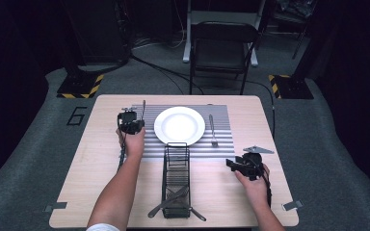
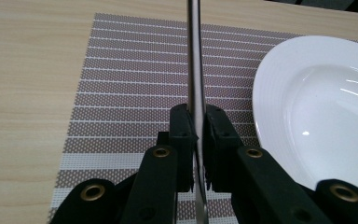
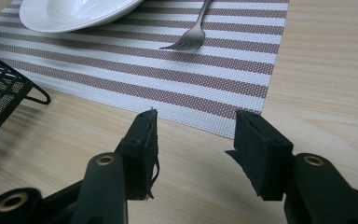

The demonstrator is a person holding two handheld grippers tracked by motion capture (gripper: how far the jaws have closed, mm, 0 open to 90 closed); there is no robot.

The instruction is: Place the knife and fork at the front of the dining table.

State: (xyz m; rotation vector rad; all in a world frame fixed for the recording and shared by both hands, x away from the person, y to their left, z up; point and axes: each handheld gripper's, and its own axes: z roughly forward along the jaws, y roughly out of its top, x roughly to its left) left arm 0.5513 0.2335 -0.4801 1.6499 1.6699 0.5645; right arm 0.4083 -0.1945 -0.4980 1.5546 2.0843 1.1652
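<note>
Wire caddy (image 1: 176,179), nearest: holding leftover cutlery. Right tool (image 1: 235,164): released, jaws spread, idling over bare surface (image 1: 94,159). Left tool (image 1: 131,126): clenching a knife (image 2: 195,70) over the striped placemat (image 1: 221,137), apparently positioning it beside the plate (image 1: 179,125); fork (image 1: 212,130) lying opposite.

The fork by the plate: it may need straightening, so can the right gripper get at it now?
Probably yes. The right gripper is open and holds nothing, and only bare table and placemat lie between it and the fork.

Glossy white plate (image 2: 317,93); woven matt placemat (image 2: 121,88); pale wood-grain table (image 2: 23,93); shiny metal fork (image 3: 191,35).
</note>
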